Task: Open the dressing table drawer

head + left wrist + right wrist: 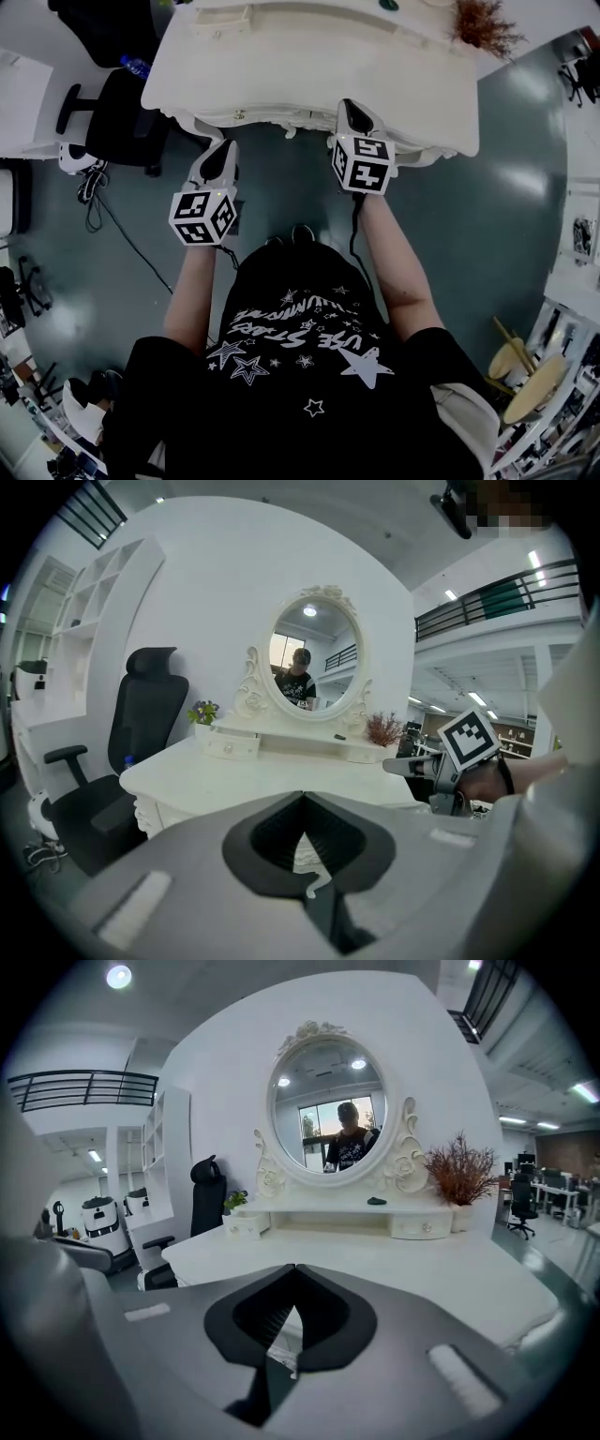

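Two small drawers are visible: a left small drawer (246, 1227) and a right small drawer (422, 1227). They are set at either end of a raised shelf (328, 1206) along the back edge of the white dressing table (309, 75). Each has one round knob, and both look pushed fully in, so the task seems not yet begun. The carved front below the near edge may hold another drawer, but I cannot tell. I stand at the near edge with both tools held forward. My left gripper (230, 145) stops just short of that edge. My right gripper (349, 105) reaches just over it, toward the right half. Both are well apart from either knob. On both grippers the jaws are pressed together at the tips with nothing between them. I judge this a carrying pose for the approach, and the jaws would have to part before taking a knob. Above the shelf stands one oval mirror (328, 1110) that reflects me. One dried reddish plant (459, 1171) sits at the back right corner of the surface. One small flowering plant (203, 712) sits at the back left. One black office chair (141, 714) stands beside the left edge.
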Demonstrator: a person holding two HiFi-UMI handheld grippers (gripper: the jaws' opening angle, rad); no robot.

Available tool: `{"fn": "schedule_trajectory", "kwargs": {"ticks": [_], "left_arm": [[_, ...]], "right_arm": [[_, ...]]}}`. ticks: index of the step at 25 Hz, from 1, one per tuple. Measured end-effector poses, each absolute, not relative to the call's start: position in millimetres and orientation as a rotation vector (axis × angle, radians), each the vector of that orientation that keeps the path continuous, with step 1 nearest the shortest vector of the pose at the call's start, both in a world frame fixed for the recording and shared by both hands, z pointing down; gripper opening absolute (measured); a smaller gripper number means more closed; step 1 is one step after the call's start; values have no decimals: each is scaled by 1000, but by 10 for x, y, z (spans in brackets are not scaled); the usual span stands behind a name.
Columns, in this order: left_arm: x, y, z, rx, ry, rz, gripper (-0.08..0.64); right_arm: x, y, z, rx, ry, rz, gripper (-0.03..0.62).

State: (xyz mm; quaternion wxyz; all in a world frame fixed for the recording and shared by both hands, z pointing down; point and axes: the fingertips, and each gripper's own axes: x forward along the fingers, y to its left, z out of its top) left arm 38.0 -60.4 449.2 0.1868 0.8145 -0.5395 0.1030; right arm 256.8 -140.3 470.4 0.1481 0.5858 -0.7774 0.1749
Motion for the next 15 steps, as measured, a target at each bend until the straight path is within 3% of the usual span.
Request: {"fn": "schedule_trajectory", "kwargs": {"ticks": [15], "left_arm": [[361,409,4554,2309,-1438,256,2]], "right_arm": [[2642,-209,4557,1669,-2176,417,26]]}}
